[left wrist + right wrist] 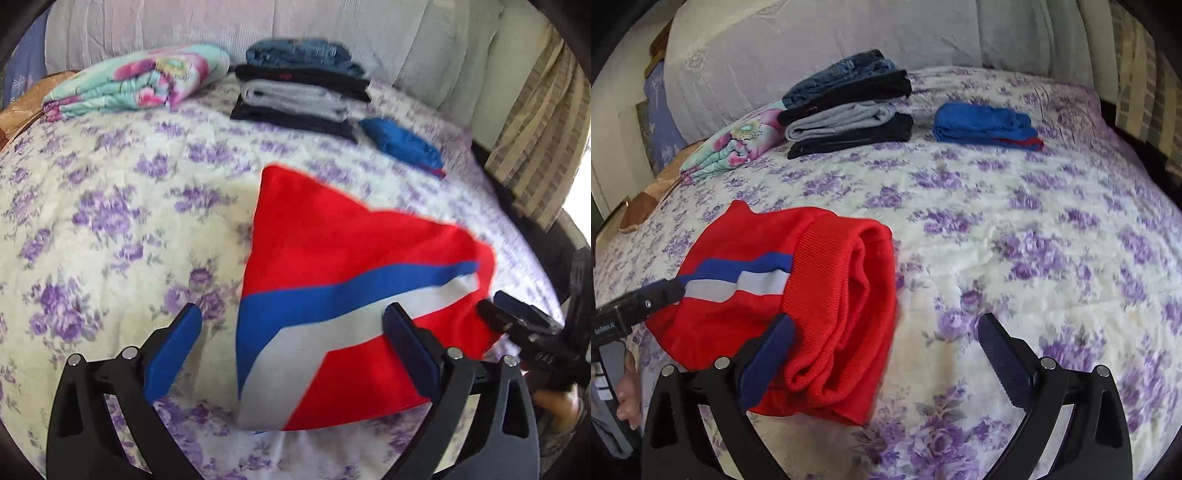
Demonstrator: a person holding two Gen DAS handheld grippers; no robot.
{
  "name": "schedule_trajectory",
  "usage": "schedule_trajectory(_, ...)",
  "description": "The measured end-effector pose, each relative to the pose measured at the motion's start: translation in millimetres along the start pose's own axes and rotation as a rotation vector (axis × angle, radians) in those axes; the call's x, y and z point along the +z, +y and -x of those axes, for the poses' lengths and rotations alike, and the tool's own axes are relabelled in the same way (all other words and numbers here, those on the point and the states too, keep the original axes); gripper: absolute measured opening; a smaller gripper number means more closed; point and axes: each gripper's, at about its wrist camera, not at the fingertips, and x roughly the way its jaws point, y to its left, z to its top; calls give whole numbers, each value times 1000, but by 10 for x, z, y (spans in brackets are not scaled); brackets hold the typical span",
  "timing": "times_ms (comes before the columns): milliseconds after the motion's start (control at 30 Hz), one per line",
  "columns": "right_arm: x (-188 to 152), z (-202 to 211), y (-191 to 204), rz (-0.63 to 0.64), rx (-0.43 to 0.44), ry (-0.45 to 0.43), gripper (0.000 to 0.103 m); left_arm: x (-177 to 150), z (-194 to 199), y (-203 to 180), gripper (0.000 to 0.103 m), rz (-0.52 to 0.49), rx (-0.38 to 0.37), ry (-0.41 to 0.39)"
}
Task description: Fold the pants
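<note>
The red pants [343, 258] with a blue and a white stripe lie folded on the flowered bedspread [110, 206]. My left gripper [291, 332] is open, just above the near edge of the pants, holding nothing. In the right wrist view the pants [827, 295] lie at the lower left, ribbed waistband on top. My right gripper [886, 339] is open, its left finger over the waistband, its right finger over bare bedspread [1034, 229]. The right gripper's tip also shows in the left wrist view [495, 314]. The left gripper's tip shows in the right wrist view [661, 291].
A stack of folded dark, grey and denim pants [299, 92] sits at the back of the bed, also in the right wrist view [849, 110]. Folded blue pants [402, 146] lie beside it [986, 125]. A folded flowered blanket [136, 81] is at the back left. Pillows [258, 26] line the headboard.
</note>
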Motion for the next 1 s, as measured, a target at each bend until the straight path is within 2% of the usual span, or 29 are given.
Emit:
schedule_trajectory(133, -8, 8, -7, 43, -22, -10, 99, -38, -3, 33, 99, 6, 6, 1)
schedule_trajectory(300, 24, 99, -16, 31, -41, -32, 99, -51, 96, -5, 99, -29, 100, -45)
schedule_trajectory(367, 69, 248, 1, 3, -67, -70, 99, -36, 140, 0, 99, -43, 147, -67)
schedule_trajectory(467, 134, 500, 198, 35, -34, -154, 99, -8, 183, 38, 99, -37, 167, -79)
schedule_trajectory(567, 114, 421, 471, 119, -24, -125, 99, -7, 178, 42, 99, -33, 161, -77)
schedule_trajectory(667, -37, 36, 564, 202, -115, -1, 99, -31, 144, 6, 99, -57, 177, -70)
schedule_trajectory(700, -99, -63, 510, 195, -99, 31, 99, -38, 127, 6, 99, -61, 178, -63)
schedule_trajectory(800, -104, -29, 337, 75, -14, 29, 99, -28, 141, 26, 99, -50, 176, -68)
schedule_trajectory(933, -82, 171, 397, 103, -1, -19, 99, -15, 181, 17, 99, -50, 178, -77)
schedule_trajectory(1000, -82, 263, 390, 85, 31, -37, 99, -19, 208, -6, 99, -56, 179, -84)
